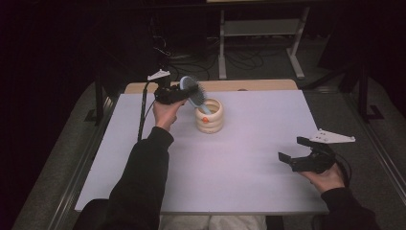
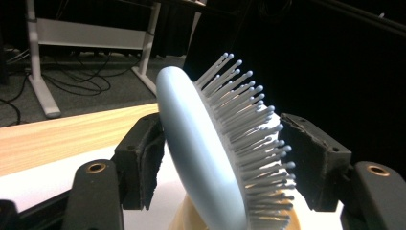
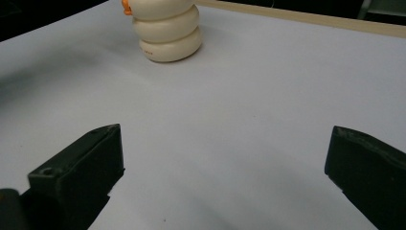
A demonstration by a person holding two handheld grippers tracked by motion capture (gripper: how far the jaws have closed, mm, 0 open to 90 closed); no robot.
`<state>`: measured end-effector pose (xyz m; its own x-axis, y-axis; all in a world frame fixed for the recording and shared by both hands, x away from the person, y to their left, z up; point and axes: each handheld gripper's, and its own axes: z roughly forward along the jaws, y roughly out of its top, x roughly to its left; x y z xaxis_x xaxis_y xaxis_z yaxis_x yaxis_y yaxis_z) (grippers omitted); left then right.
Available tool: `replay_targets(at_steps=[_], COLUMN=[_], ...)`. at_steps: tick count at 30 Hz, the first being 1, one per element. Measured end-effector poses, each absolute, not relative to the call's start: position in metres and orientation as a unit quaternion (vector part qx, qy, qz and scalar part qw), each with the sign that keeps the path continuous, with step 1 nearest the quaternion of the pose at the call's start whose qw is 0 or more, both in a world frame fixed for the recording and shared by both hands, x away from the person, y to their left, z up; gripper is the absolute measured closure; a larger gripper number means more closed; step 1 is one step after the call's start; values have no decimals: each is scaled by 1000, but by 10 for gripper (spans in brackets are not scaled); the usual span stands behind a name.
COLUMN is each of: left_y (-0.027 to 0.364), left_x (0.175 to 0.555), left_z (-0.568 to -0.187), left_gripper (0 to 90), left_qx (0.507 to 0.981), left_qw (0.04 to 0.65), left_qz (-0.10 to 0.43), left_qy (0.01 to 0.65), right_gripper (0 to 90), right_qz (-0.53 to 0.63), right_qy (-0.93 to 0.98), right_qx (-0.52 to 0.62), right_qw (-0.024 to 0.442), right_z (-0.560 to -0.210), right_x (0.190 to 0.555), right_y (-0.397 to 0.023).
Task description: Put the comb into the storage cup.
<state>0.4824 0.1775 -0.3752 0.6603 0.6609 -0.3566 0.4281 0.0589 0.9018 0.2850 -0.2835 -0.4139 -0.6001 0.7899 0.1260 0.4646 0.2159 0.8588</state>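
Note:
A light-blue hairbrush [image 1: 191, 91] stands tilted with its handle down in a cream ringed holder [image 1: 209, 117] at the back middle of the white table [image 1: 249, 182]. My left gripper [image 1: 185, 90] is at the brush head. In the left gripper view the head [image 2: 201, 158] lies between the jaws, back toward the left pad and bristles toward the right pad, and the pads do not press on it. My right gripper [image 1: 292, 149] hovers open near the table's right front with nothing between its jaws [image 3: 225, 163]. It looks toward the holder [image 3: 167, 28].
The holder carries a small orange mark [image 1: 205, 120] on its front. A wooden strip [image 1: 249, 85] runs along the table's far edge. Behind it are a white desk frame [image 1: 258, 28] and loose cables on the dark floor.

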Motion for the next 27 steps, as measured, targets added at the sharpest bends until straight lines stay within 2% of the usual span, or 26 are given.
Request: replay_targets(at_steps=[6, 15, 20, 27], left_y=[189, 205, 214, 236], left_x=[478, 473, 467, 455], left_z=[-373, -371, -367, -359], left_gripper=[237, 127, 0, 0], left_qx=[676, 676, 686, 684], left_qw=[608, 615, 612, 616], left_qz=[109, 99, 94, 114], left_qy=[402, 393, 382, 374], right_gripper=[0, 0, 0, 0], right_qz=[471, 468, 469, 472], right_qy=[761, 762, 762, 761], right_qx=[412, 412, 412, 410], right_qw=[174, 175, 174, 172], right_z=[-414, -414, -415, -415], right_x=[285, 285, 285, 286], right_y=[-283, -282, -282, -280])
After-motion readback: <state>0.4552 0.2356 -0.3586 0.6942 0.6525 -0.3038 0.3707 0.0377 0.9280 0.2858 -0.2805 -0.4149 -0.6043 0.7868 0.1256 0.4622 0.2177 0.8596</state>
